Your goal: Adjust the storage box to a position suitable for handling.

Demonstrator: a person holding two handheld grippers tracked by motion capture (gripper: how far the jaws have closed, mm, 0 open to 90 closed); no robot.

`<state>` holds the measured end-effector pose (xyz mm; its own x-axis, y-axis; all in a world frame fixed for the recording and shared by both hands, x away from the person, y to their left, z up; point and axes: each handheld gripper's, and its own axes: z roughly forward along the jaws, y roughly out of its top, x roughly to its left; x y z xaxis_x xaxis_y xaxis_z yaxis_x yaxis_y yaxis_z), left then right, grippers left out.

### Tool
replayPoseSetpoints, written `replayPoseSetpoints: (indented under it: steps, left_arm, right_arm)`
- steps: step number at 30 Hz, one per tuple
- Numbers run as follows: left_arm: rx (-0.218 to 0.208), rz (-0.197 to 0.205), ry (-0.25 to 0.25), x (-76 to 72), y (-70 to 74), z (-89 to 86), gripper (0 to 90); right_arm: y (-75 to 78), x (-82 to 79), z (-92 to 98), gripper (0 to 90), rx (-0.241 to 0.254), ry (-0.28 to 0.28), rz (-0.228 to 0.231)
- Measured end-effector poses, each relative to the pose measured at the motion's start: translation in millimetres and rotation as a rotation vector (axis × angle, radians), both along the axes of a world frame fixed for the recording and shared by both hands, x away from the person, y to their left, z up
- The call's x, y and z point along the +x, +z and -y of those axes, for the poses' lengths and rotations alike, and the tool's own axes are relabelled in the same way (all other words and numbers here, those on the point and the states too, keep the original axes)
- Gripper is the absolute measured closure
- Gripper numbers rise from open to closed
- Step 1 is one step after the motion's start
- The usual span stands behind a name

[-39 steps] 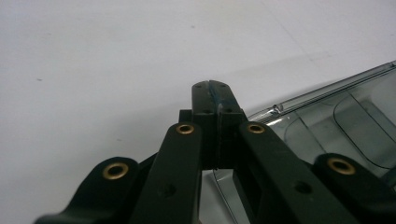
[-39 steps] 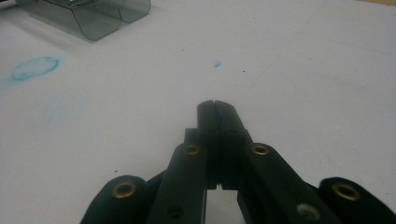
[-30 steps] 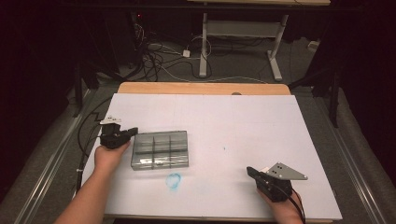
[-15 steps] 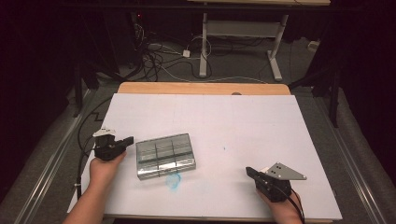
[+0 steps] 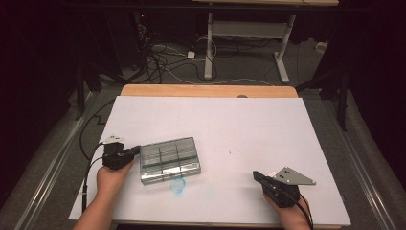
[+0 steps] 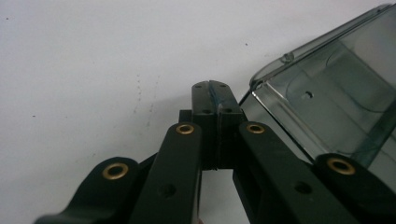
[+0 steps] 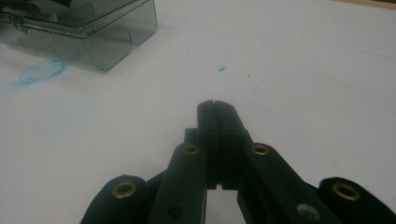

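I keep the closed left hand-held gripper (image 5: 135,151) low against the clear box (image 5: 169,159) corner, nudging gently; the right hand-held gripper (image 5: 257,176), also closed, rests on the bench (image 5: 249,124).

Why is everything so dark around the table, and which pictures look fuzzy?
High view: light falls on the white table, leaving the floor behind dim. Left gripper view: the left gripper looks soft up close, the clear box sharper. Right gripper view: the right gripper looks blurry.
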<state>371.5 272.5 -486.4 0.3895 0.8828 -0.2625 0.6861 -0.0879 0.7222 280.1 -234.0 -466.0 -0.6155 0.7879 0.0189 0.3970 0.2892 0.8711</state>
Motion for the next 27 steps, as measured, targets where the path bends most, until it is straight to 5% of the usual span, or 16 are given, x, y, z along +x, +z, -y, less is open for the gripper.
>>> replayPoseSetpoints:
  steps: [10, 19, 24, 27]
  left_arm:
    - [0.023, -0.010, -0.065, 5.7, 3.3, 22.2, 87.9]
    - [0.040, -0.001, -0.185, 8.1, 11.0, 71.5, 87.8]
    - [0.050, -0.013, -0.218, -1.8, 10.0, 77.0, 87.8]
    - [0.062, -0.017, -0.235, -19.7, 7.6, 71.1, 87.7]
  right_arm:
    - [-1.1, 1.5, -2.3, 90.0, 0.003, 0.001, -0.007]
    - [-0.2, 1.5, 0.4, 90.0, 0.004, -0.006, -0.006]
    - [0.5, 0.3, 1.2, 90.0, 0.005, -0.005, -0.002]
    - [0.9, -0.4, 3.0, 90.0, 0.008, -0.011, -0.001]
